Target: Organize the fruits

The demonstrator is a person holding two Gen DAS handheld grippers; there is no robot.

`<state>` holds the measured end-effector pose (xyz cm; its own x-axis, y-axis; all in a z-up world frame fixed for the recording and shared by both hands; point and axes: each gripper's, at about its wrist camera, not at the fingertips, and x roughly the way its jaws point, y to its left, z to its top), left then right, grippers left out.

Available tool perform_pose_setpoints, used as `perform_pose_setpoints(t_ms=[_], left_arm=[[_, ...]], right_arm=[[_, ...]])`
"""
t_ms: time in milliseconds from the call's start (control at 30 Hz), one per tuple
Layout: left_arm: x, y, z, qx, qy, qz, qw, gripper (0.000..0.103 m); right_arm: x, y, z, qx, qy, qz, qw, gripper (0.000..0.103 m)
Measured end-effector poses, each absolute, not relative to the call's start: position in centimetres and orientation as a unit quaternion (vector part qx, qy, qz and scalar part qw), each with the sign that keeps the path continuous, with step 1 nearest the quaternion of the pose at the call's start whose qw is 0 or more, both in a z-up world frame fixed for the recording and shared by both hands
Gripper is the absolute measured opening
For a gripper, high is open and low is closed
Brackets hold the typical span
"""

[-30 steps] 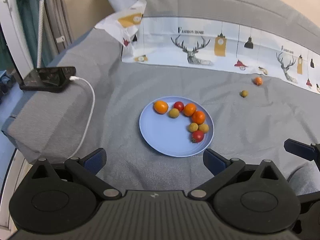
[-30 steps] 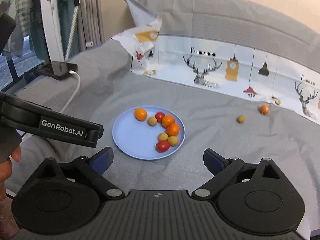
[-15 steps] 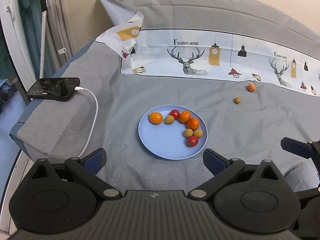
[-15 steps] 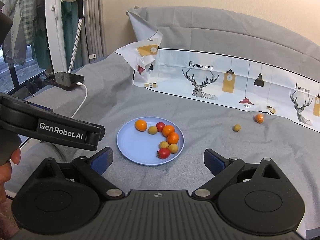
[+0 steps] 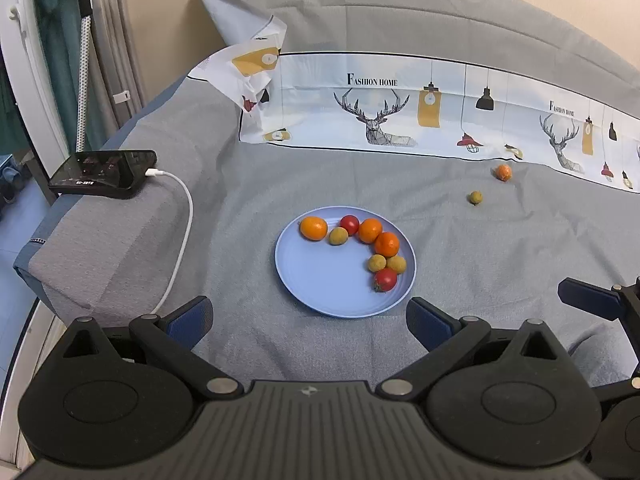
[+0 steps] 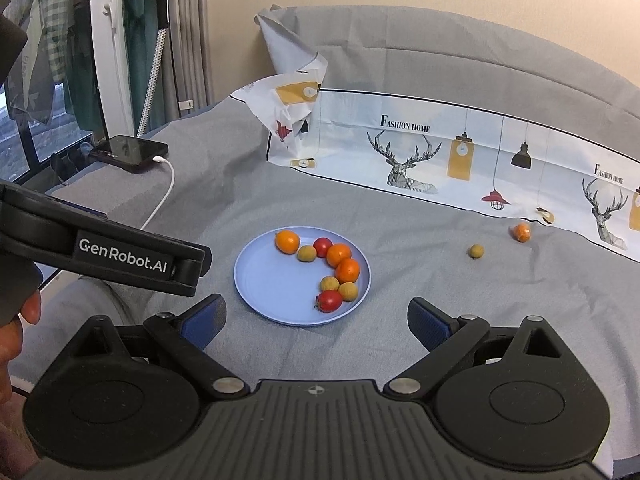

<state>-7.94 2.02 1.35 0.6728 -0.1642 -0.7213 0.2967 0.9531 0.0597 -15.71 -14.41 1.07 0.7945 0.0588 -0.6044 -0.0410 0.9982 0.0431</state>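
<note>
A light blue plate [image 5: 320,280] [image 6: 272,280] lies on the grey bedspread and holds several small orange, red and yellow-green fruits along its right side. Two fruits lie loose on the cloth far to the right: a small orange one [image 5: 503,172] [image 6: 522,232] and a yellow-green one [image 5: 475,197] [image 6: 475,251]. My left gripper [image 5: 310,318] is open and empty, short of the plate's near rim. My right gripper [image 6: 316,318] is also open and empty, just before the plate. The left gripper's body [image 6: 100,256] shows at the left of the right wrist view.
A black phone [image 5: 104,174] on a white charging cable [image 5: 180,240] rests on a raised grey block at the left. A patterned deer-print cloth [image 5: 400,120] runs along the back, with a crumpled corner [image 5: 248,68] standing up. The bed edge drops off at the left.
Both grippers have pulled back and risen from the plate, so the plate and fruits look smaller and more of the wall shows. Nothing on the bed has moved.
</note>
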Motion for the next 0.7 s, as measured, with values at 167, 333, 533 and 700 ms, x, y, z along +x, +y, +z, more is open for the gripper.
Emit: perform_pose_setpoints(t_ms=[167, 333, 533, 700], left_arm=[[-7.85, 1.85, 1.23, 0.088, 0.385, -0.127, 0.910, 0.103], [-7.76, 1.77, 1.22, 0.091, 0.383, -0.127, 0.910, 0.103], [-7.68, 1.49, 1.13, 0.096, 0.383, -0.127, 0.910, 0.103], [-7.32, 1.04, 0.93, 0.103, 0.386, -0.127, 0.908, 0.103]], right_arm=[[-15.57, -14.46, 0.90, 0.015, 0.322, 0.027, 0.946, 0.097], [-15.43, -14.63, 0.80, 0.017, 0.323, 0.027, 0.946, 0.097], [-15.43, -14.77, 0.65, 0.018, 0.323, 0.029, 0.946, 0.097], [-15.21, -15.00, 0.34, 0.023, 0.326, 0.028, 0.945, 0.097]])
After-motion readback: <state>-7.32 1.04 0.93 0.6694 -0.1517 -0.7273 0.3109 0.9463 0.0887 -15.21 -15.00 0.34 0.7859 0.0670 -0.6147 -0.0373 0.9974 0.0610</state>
